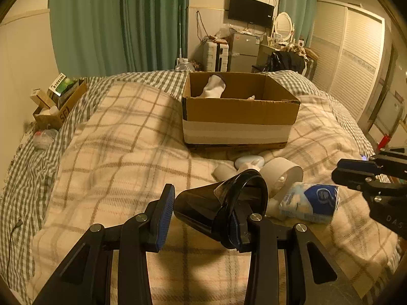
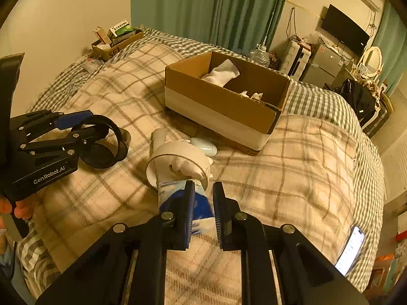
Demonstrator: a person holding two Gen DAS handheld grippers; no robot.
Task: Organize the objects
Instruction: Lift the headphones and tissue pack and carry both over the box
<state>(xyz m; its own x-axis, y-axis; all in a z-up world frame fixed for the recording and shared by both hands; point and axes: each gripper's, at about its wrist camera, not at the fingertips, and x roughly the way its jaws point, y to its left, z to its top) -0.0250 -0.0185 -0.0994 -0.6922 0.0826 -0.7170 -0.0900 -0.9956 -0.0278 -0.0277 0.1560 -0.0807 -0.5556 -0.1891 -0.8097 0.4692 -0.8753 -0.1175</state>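
A black cup (image 1: 218, 208) lies on its side on the plaid blanket. My left gripper (image 1: 201, 211) is open around it, one finger at its base and one inside its mouth; it also shows in the right wrist view (image 2: 106, 145). A blue and white tissue pack (image 1: 310, 203) lies to its right, next to a white tape roll (image 1: 282, 172) and a pale mouse-shaped object (image 1: 249, 161). My right gripper (image 2: 203, 206) hovers over the tissue pack (image 2: 178, 198), its fingers a narrow gap apart and holding nothing. An open cardboard box (image 1: 239, 109) with white socks (image 1: 213, 86) stands behind.
A small box of packages (image 1: 58, 101) sits at the bed's far left edge. A phone (image 2: 351, 249) lies on the blanket at the right. A fridge, dresser and wardrobe stand beyond the bed.
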